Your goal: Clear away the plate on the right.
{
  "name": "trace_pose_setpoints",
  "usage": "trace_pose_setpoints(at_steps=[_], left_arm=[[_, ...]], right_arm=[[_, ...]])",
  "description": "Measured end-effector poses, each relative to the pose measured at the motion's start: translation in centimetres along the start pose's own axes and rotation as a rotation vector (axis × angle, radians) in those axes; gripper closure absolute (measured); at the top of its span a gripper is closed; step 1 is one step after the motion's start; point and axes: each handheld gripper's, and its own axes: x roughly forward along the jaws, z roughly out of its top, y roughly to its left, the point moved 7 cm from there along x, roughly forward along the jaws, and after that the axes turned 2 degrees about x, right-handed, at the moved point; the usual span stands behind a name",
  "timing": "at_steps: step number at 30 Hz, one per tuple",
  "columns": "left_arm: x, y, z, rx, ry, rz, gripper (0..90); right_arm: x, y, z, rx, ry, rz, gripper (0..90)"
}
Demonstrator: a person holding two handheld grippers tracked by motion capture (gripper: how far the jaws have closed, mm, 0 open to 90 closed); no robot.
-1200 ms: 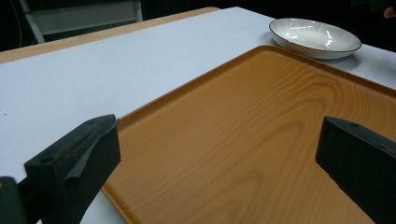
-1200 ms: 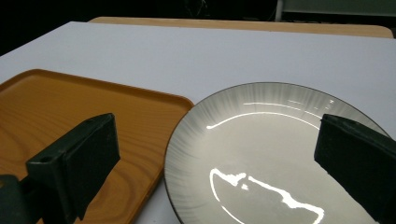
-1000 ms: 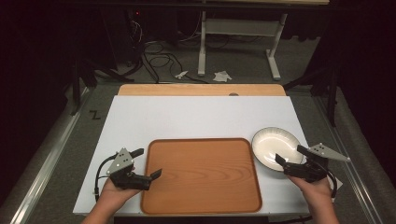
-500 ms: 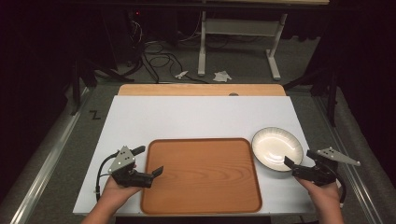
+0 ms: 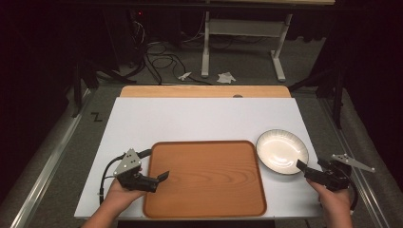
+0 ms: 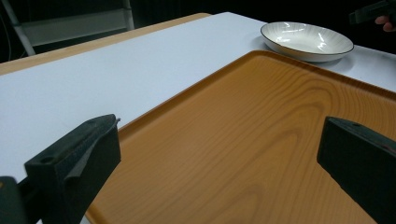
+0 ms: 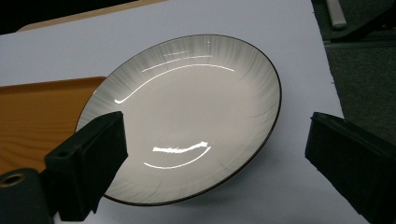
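Note:
A wooden tray (image 5: 204, 178) lies at the near middle of the white table top (image 5: 190, 118). To its right rests a white plate with a dark rim (image 5: 282, 151), empty. My left gripper (image 5: 155, 164) is open over the tray's left edge; in the left gripper view its jaws (image 6: 219, 154) straddle the tray (image 6: 261, 121), with the plate (image 6: 306, 39) beyond. My right gripper (image 5: 311, 165) stands open just off the plate's near right rim. Its jaws have just been closing a little with nothing pinched. In the right gripper view they (image 7: 215, 135) frame the plate (image 7: 187, 107).
A strip of wooden table (image 5: 204, 91) runs along the far side of the white top. Beyond it stand a desk frame (image 5: 242, 42) and cables (image 5: 161, 52) on the floor. The table's right edge (image 5: 328, 156) is close to my right hand.
My right gripper has drawn back to the right, from the plate's near rim to a spot just clear of it. The left gripper, tray and plate have stayed put.

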Motion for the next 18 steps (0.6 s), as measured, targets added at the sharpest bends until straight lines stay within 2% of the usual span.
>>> trace_pose_setpoints(at_steps=[7,12,15,18], left_arm=[[-0.4,-0.4,0.1,0.022,-0.002,-0.007,0.6],[-0.6,-0.6,0.1,0.026,-0.007,-0.005,0.9],[-0.7,-0.8,0.2,0.039,-0.006,-0.005,0.9],[-0.7,-0.7,0.2,0.034,-0.011,-0.002,0.9]], right_arm=[[0.1,-0.6,-0.4,0.06,0.012,-0.002,14.8],[0.4,-0.8,-0.7,0.114,0.037,0.016,17.7],[0.5,-1.0,-0.8,0.136,0.036,0.021,18.5],[0.5,-1.1,-0.8,0.153,0.036,0.014,20.4]])
